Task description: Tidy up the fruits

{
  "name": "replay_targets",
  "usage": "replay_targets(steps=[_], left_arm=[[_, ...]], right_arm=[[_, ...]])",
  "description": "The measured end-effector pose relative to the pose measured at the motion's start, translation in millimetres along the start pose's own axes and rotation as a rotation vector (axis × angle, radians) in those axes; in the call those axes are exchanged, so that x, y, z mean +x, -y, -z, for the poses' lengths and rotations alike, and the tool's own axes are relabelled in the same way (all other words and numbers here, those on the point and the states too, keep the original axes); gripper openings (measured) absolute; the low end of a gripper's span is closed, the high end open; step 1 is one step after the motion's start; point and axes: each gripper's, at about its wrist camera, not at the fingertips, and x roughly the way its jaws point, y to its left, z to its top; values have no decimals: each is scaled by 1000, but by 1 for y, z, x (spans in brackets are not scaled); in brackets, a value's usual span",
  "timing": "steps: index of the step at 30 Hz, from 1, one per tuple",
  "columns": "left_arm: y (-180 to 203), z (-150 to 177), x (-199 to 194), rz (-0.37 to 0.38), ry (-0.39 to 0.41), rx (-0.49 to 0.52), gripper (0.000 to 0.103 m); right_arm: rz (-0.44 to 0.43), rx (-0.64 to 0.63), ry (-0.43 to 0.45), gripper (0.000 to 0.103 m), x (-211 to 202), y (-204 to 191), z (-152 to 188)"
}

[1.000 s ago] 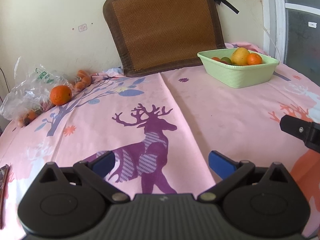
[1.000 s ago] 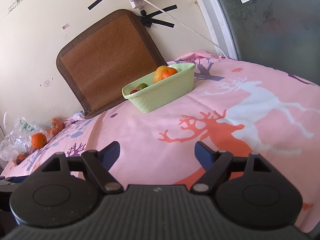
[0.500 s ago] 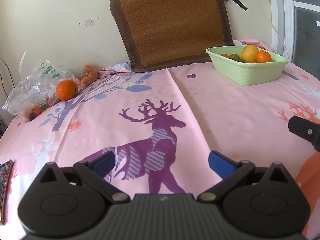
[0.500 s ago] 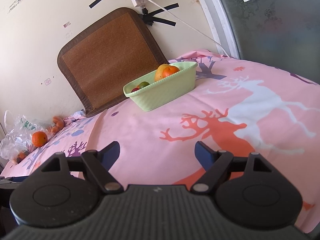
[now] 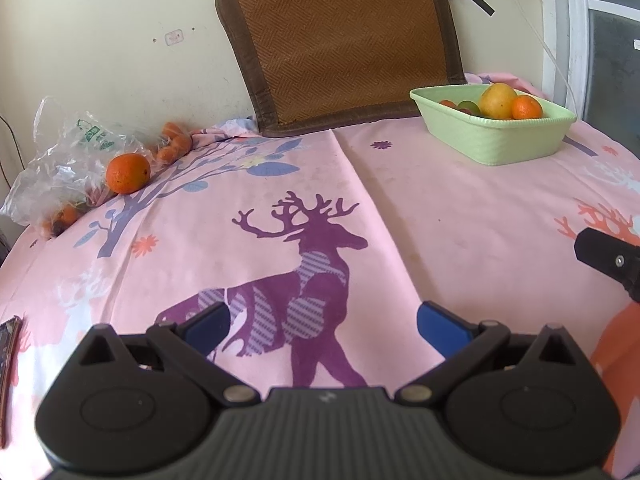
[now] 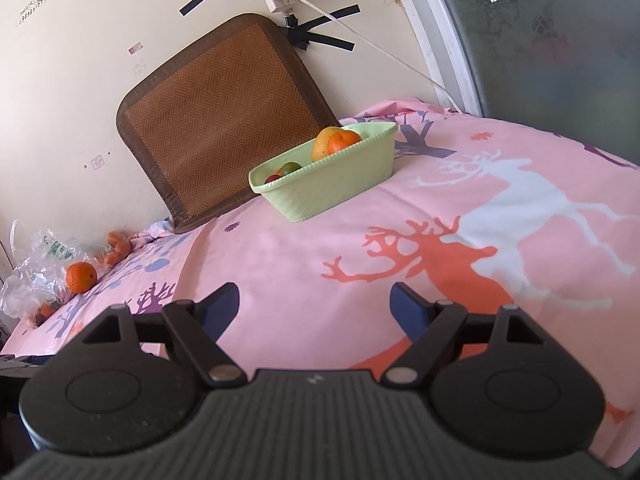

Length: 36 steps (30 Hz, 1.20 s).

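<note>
A light green basket (image 5: 496, 142) stands at the far right of the pink tablecloth and holds a yellow fruit (image 5: 497, 100), an orange (image 5: 527, 107) and small green and red fruits. It also shows in the right wrist view (image 6: 332, 190). A loose orange (image 5: 128, 173) lies at the far left beside a clear plastic bag (image 5: 64, 156); it shows in the right wrist view too (image 6: 81, 277). My left gripper (image 5: 322, 326) is open and empty, low over the purple deer print. My right gripper (image 6: 316, 308) is open and empty, well short of the basket.
Small orange fruits (image 5: 174, 144) lie by the wall behind the bag, some inside it. A brown woven mat (image 5: 344, 44) leans on the wall. A phone edge (image 5: 8, 344) lies at the left. Part of the right gripper (image 5: 612, 260) shows at the right edge.
My left gripper has turned slightly left, so the loose orange and bag sit further into view. The right gripper has barely moved. Both stay open.
</note>
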Motion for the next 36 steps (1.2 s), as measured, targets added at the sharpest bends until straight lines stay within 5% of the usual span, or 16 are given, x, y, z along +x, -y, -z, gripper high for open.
replay_targets(steps=[36], left_arm=[[2, 2, 4, 0, -9, 13, 103]], right_arm=[[-2, -11, 25, 85, -1, 3, -1]])
